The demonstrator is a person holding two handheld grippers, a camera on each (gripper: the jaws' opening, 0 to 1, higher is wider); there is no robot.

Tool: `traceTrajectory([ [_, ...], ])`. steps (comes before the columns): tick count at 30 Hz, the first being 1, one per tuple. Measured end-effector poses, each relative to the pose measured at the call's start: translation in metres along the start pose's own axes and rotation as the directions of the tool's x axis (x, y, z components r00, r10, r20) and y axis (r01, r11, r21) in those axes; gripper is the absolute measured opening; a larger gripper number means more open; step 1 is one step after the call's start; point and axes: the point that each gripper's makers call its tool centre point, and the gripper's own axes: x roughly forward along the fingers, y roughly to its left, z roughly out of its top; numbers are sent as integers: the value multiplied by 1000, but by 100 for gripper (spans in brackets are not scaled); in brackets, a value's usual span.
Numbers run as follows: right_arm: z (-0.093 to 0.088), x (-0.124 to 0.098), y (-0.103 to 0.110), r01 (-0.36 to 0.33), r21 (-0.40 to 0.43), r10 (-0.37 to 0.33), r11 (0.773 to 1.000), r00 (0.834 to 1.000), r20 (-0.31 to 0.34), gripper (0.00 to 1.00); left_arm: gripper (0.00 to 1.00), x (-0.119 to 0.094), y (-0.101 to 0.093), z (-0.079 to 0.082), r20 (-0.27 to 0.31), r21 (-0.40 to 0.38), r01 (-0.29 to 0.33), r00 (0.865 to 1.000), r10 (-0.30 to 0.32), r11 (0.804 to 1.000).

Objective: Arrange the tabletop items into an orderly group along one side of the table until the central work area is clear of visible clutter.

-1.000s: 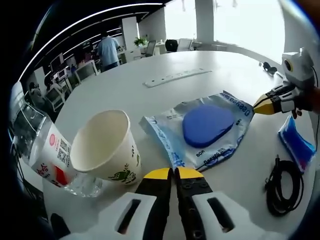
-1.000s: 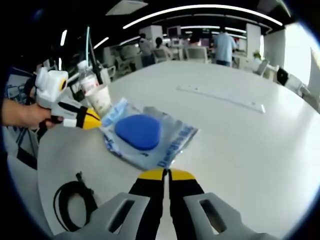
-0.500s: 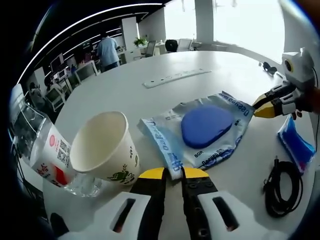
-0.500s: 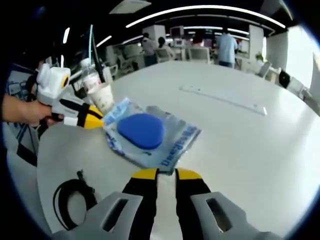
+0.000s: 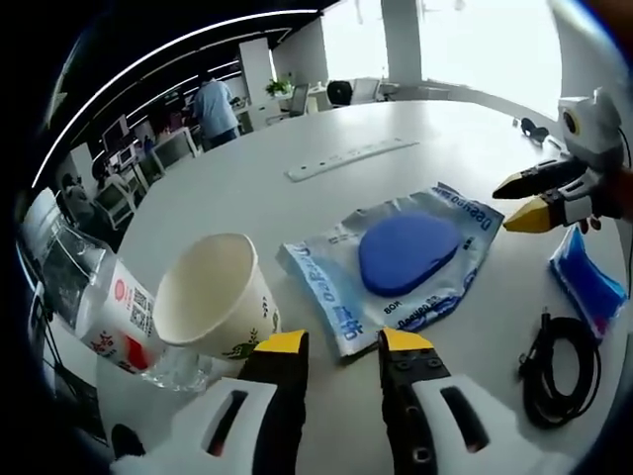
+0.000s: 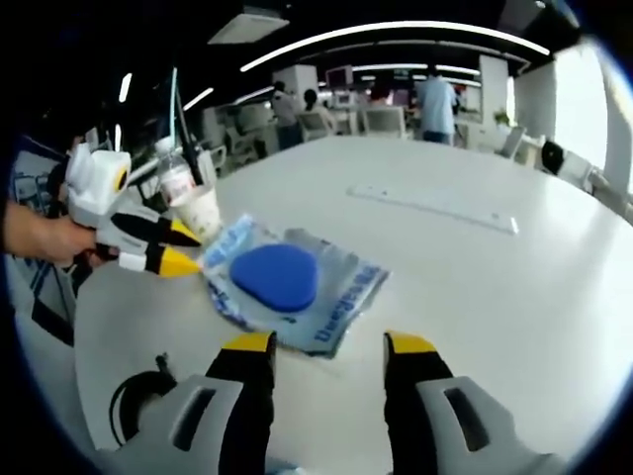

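Left gripper (image 5: 342, 343): white moulded body showing slotted cut-outs, black jaw arms carrying yellow tips. Right gripper (image 6: 328, 344): same build, light grey-white shell wearing dark slots, black arms ending in yellow tips. Seen from opposite side, each tool presenting white housing, black mid-section, pointed yellow ends. Bare hand (image 6: 45, 240) wrapping around left tool's handle; sleeve not showing.

On the table (image 5: 247, 188), pouch (image 5: 396, 262) lies between cup (image 5: 213, 307) and cable (image 5: 559, 371)

white table (image 5: 247, 188), paper cup (image 5: 213, 307), blue pouch (image 5: 401, 257), black cable (image 5: 559, 366), perhaps a bottle (image 5: 94, 297)
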Motion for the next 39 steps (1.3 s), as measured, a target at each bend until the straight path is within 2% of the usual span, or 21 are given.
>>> traceTrajectory([
  [10,3,-6,9,-40,-5,40,999,999,20,58,37,-7,-12,5,21,18,16,1000,-17,1000],
  [17,6,-14,9,-48,-6,48,999,998,29,63,46,-11,-16,7,29,25,15,999,-16,1000],
  [22,7,-19,11,-53,1,53,999,998,36,69,48,-17,-19,10,42,25,22,999,-23,999],
  [29,8,-28,12,-53,-12,54,999,998,33,71,58,-23,-22,12,52,21,30,998,-31,999],
  [39,12,-44,11,-41,-19,42,999,998,44,73,64,-34,-34,19,63,44,44,997,-47,998],
])
